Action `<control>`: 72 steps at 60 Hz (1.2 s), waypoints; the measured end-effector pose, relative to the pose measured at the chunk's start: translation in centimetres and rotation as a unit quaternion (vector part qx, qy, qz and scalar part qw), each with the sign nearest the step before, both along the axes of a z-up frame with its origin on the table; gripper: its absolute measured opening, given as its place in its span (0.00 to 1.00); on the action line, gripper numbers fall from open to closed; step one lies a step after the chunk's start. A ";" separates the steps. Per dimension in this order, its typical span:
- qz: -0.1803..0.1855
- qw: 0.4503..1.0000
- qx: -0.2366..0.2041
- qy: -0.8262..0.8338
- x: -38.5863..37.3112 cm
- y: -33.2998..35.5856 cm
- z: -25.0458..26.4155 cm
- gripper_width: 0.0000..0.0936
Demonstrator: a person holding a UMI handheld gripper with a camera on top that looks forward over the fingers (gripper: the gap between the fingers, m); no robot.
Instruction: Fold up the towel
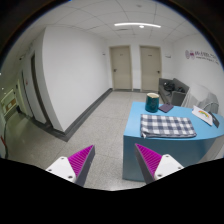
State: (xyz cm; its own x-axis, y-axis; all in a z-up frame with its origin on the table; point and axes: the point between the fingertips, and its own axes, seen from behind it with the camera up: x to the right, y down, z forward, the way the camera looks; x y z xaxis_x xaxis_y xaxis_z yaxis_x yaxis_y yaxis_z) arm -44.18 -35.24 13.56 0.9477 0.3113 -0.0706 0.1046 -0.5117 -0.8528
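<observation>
Ahead at approx 1 o'clock, checked towel [167, 125] lay flat on blue table [135, 122], well beyond gripper [112, 160]. Fingers stood wide apart w/ nothing between them, pink pads [78, 160] facing inward. Dark pot [152, 102] sat at table's far end, behind towel.

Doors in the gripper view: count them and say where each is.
2: one door and a second door side by side in the far wall, beyond the table. Others may be hidden. The tongs are open.
</observation>
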 end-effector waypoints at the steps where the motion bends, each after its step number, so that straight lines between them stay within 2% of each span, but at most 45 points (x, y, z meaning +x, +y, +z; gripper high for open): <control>1: -0.003 1.000 0.001 -0.002 0.2 0.1 0.0 0.89; 14: -0.030 0.999 0.006 -0.015 4.1 4.0 -1.9 0.88; 23: -0.040 0.998 0.010 -0.041 6.6 13.2 -5.2 0.89; 33: -0.025 0.998 0.002 -0.066 7.6 24.4 -10.3 0.83; 42: -0.006 0.997 -0.016 -0.079 7.8 29.1 -13.6 0.60; 46: 0.005 0.996 -0.039 -0.076 7.9 29.1 -15.5 0.60; 48: 0.006 0.997 -0.026 -0.066 7.9 29.5 -15.0 0.56; 57: 0.003 0.997 -0.016 -0.075 8.8 29.7 -15.2 0.30; 58: 0.000 0.997 -0.015 -0.076 9.0 29.7 -15.2 0.32; 59: -0.005 0.997 -0.012 -0.079 9.4 29.9 -15.1 0.25; 60: -0.013 0.996 -0.008 -0.085 9.9 30.1 -15.1 0.09; 65: -0.019 0.997 0.000 -0.075 10.0 30.3 -15.1 0.05; 72: -0.007 0.996 0.007 -0.090 9.9 30.2 -14.9 0.01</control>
State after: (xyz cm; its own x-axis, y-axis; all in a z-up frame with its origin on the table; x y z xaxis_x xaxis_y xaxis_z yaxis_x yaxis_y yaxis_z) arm -34.33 -5.00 -1.39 0.9486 0.2985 0.1049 0.2497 -0.5025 -0.8278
